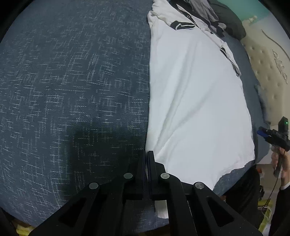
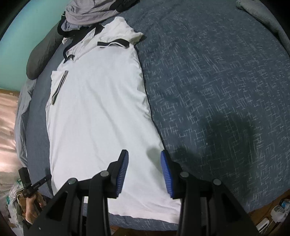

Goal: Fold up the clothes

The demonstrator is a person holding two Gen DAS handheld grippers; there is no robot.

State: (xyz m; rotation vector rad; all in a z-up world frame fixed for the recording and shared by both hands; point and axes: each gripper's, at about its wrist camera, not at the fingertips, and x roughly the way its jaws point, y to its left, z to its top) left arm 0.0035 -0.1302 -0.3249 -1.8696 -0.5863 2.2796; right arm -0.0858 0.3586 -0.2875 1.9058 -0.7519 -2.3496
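A white polo shirt [image 1: 195, 94] with black collar and sleeve trim lies flat and lengthwise on the dark blue bedspread [image 1: 72, 81], both sleeves folded in. My left gripper [image 1: 146, 154] is shut at the shirt's left edge near the hem, pinching the fabric there. In the right wrist view the white polo shirt [image 2: 97, 109] runs away from me. My right gripper [image 2: 145, 159] stands open above the shirt's right edge near the hem, with its blue pads [image 2: 125, 163] apart and cloth beneath them. Each gripper shows small in the other's view: left gripper [image 2: 45, 179], right gripper [image 1: 262, 133].
A heap of grey and black clothes [image 2: 88, 12] and a dark pillow [image 2: 43, 52] lie beyond the collar. A cream tufted headboard [image 1: 268, 69] borders the bed. A grey cloth [image 2: 262, 16] sits at the far right. Floor clutter [image 2: 271, 216] lies past the bed edge.
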